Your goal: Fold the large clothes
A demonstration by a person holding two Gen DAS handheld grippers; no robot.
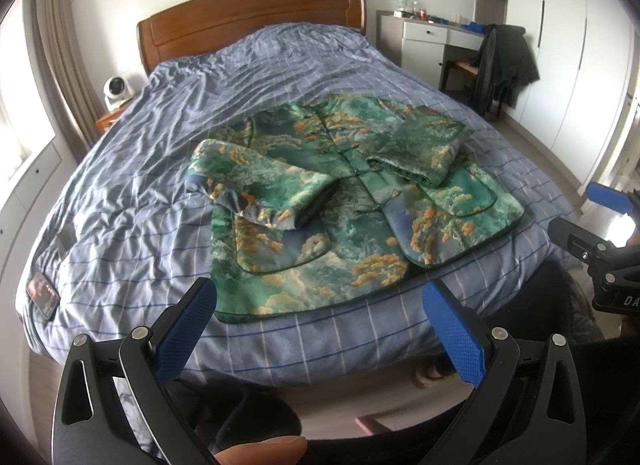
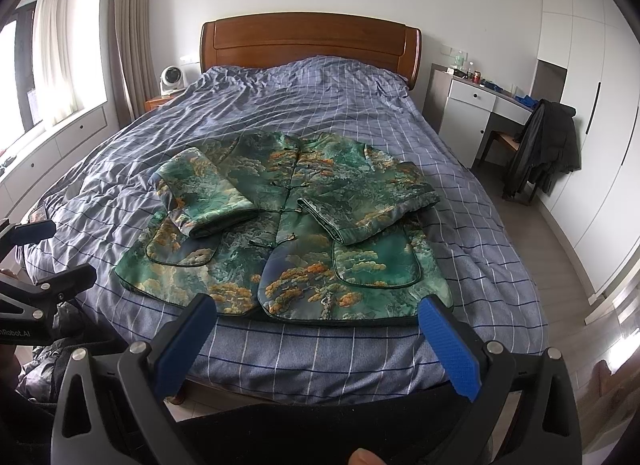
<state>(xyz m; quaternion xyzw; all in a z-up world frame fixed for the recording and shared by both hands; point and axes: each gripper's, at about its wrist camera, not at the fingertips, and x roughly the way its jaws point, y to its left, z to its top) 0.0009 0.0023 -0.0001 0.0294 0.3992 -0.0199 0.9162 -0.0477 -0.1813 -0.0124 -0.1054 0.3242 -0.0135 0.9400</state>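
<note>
A green jacket with an orange and white cloud pattern (image 1: 344,201) lies flat, front up, on the bed near its foot edge; it also shows in the right wrist view (image 2: 296,233). Both sleeves are folded in across the chest: the left sleeve (image 1: 256,189) and the right sleeve (image 1: 420,145). My left gripper (image 1: 320,301) is open and empty, held just short of the jacket's hem, off the foot of the bed. My right gripper (image 2: 318,313) is open and empty, also just before the hem. The right gripper shows at the right edge of the left wrist view (image 1: 600,233).
The bed (image 1: 168,153) has a blue checked cover and a wooden headboard (image 2: 312,41). A phone (image 1: 42,293) lies on the bed's left corner. A desk (image 2: 484,105) and a chair with a dark coat (image 2: 548,145) stand to the right. A small fan (image 2: 173,79) sits on the nightstand.
</note>
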